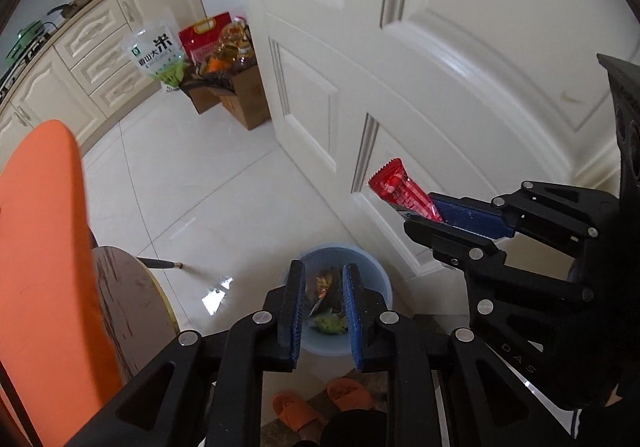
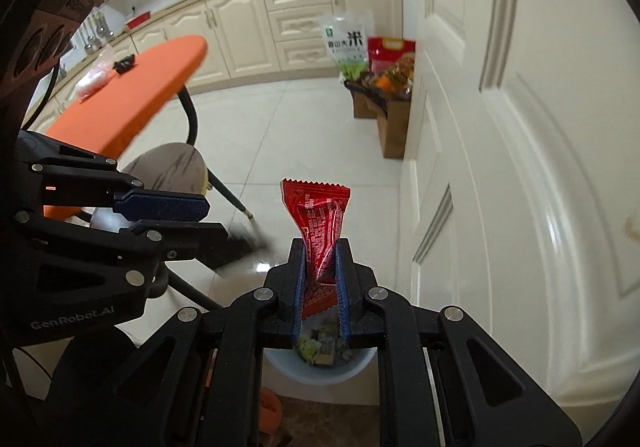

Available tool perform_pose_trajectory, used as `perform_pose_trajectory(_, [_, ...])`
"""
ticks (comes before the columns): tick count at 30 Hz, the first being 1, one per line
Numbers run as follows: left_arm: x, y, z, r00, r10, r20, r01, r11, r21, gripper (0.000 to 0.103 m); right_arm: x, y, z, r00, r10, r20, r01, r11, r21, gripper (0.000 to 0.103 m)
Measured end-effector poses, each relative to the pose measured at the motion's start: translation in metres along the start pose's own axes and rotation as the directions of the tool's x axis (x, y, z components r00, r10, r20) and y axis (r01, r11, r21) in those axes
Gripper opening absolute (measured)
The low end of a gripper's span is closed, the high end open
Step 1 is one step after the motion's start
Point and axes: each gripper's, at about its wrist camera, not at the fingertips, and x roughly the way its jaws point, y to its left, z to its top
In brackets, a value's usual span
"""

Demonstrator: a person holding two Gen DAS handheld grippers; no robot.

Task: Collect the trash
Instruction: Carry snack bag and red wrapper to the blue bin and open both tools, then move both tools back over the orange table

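Right wrist view: right tongs (image 2: pixel 320 279) clamp a red wrapper (image 2: pixel 318 223) directly above the blue bin (image 2: pixel 320 371), seemingly poised to drop it; left tongs (image 1: pixel 322 307) hover nearly closed and empty over it.

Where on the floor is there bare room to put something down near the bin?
Bare tile lies open between the cabinets, the door and the bin. It is crowded by the boxes beside the door, and under the orange board with its stool.
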Motion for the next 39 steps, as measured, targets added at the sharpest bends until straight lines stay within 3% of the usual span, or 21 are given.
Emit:
perform_pose_trajectory(6, [0.023, -0.006, 0.013, 0.999, 0.021, -0.034, -0.021, 1.000, -0.016, 0.026, 0.020, -0.004, -0.013, 0.998, 0.031, -0.048, -0.030, 0.999, 0.024, 0.016])
perform_pose_trajectory(8, [0.023, -0.008, 0.015, 0.999, 0.044, -0.030, -0.044, 0.999, -0.015, 0.031, 0.023, -0.003, -0.015, 0.998, 0.036, -0.057, -0.034, 0.999, 0.028, 0.021])
perform_pose_trajectory(12, [0.015, -0.005, 0.007, 0.999, 0.043, -0.016, -0.044, 0.999, -0.024, 0.032, 0.020, 0.003, -0.013, 0.998, 0.039, -0.052, -0.037, 0.999, 0.034, 0.025])
perform_pose_trajectory(19, [-0.021, 0.001, -0.008, 0.999, 0.026, 0.031, -0.024, 0.998, -0.062, 0.032, -0.005, 0.022, -0.004, 0.999, 0.027, -0.019, -0.027, 1.000, 0.015, 0.036])
perform_pose_trajectory(22, [-0.046, 0.011, -0.018, 0.997, 0.020, 0.079, -0.014, 0.996, -0.086, 0.032, -0.022, 0.036, 0.004, 0.999, 0.031, 0.013, -0.031, 1.000, 0.004, 0.046])
perform_pose_trajectory(24, [-0.063, 0.023, -0.025, 0.994, 0.024, 0.110, -0.012, 0.994, -0.107, 0.033, -0.032, 0.049, 0.015, 0.998, 0.041, 0.037, -0.041, 0.999, -0.007, 0.048])
perform_pose_trajectory(30, [-0.124, 0.082, -0.058, 0.972, 0.089, 0.218, -0.044, 0.978, -0.202, 0.044, -0.057, 0.110, 0.066, 0.991, 0.081, 0.110, -0.071, 0.993, -0.098, 0.059])
perform_pose_trajectory(33, [-0.150, 0.120, -0.074, 0.957, 0.133, 0.259, -0.063, 0.963, -0.261, 0.055, -0.061, 0.150, 0.097, 0.988, 0.076, 0.137, -0.054, 0.985, -0.162, 0.066])
perform_pose_trajectory(35, [-0.169, 0.155, -0.092, 0.937, 0.198, 0.286, -0.102, 0.942, -0.319, 0.062, -0.059, 0.179, 0.117, 0.985, 0.094, 0.147, -0.062, 0.975, -0.212, 0.068])
perform_pose_trajectory(39, [-0.187, 0.229, -0.117, 0.909, 0.310, 0.279, -0.167, 0.884, -0.437, 0.066, -0.035, 0.241, 0.158, 0.982, 0.133, 0.133, -0.087, 0.949, -0.304, 0.069])
